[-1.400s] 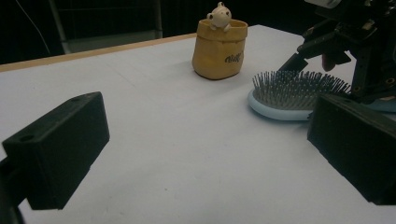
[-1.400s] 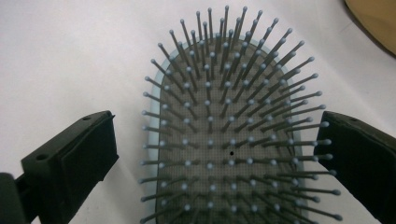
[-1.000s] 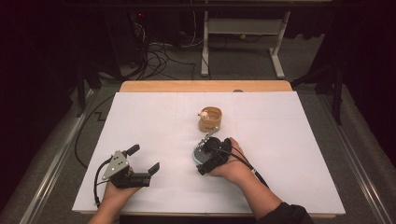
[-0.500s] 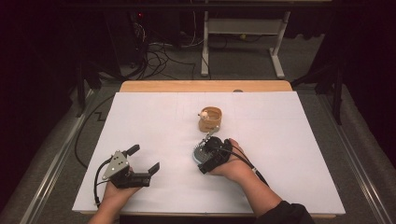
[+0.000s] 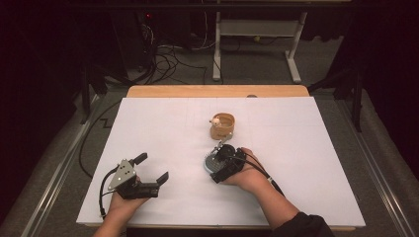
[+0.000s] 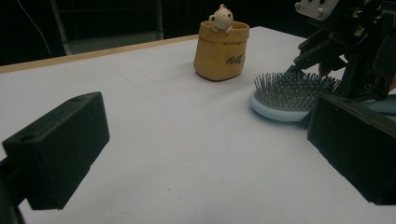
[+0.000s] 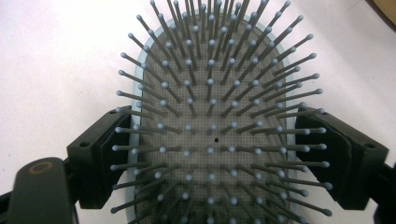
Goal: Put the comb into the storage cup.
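White table point(image 5: 163, 133), right hand-held gripper point(image 5: 223, 163) straddling hairbrush point(image 5: 211, 164)

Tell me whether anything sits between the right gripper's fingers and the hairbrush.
Nothing visible does. The right gripper has been closing, its fingers on either side of the hairbrush head with only bristles between; whether the pads touch its rim is unclear.

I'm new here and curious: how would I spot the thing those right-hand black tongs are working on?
On the white table, look just in front of the yellow pouch-shaped cup. There lies a pale blue hairbrush, bristles up, between the jaws of the right gripper. Its grey ball-tipped pins set it apart.
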A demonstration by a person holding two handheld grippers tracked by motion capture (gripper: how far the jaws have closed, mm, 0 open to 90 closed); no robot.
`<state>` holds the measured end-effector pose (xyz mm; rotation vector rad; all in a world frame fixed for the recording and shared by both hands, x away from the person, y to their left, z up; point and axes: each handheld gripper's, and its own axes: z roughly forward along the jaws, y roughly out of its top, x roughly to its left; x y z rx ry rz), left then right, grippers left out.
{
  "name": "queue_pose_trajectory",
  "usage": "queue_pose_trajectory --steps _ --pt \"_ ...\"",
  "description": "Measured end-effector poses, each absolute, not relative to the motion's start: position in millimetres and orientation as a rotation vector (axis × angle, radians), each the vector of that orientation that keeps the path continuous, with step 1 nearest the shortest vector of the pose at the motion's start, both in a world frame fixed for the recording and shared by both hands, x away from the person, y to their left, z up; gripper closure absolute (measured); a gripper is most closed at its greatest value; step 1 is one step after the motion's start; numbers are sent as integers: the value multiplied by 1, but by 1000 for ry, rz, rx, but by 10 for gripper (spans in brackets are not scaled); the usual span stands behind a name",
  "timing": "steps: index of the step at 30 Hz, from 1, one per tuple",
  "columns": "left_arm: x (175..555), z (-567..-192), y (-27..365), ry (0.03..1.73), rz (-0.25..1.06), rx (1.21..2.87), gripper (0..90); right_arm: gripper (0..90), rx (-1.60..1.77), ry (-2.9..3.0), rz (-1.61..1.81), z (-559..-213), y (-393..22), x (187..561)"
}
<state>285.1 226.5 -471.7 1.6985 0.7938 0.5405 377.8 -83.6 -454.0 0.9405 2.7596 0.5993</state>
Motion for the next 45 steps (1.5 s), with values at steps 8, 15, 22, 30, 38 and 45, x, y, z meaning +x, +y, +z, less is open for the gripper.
queue_pose_trajectory --steps 8,15,22,30,38,45 --pt "285 -472 226 797 538 1700 0 187 913 2763 596 -454 -83 377" --pt "285 -472 226 800 535 1701 0 193 914 2774 585 -453 -82 377" --pt "286 -472 227 808 537 1692 0 189 906 2783 553 -453 -79 378" --pt "286 -472 226 815 534 1684 0 186 909 2803 521 -452 -77 381" --pt "286 -472 227 818 542 1681 0 194 910 2806 502 -452 -75 381" --pt "286 -472 227 823 541 1682 0 202 923 2798 506 -452 -76 381"
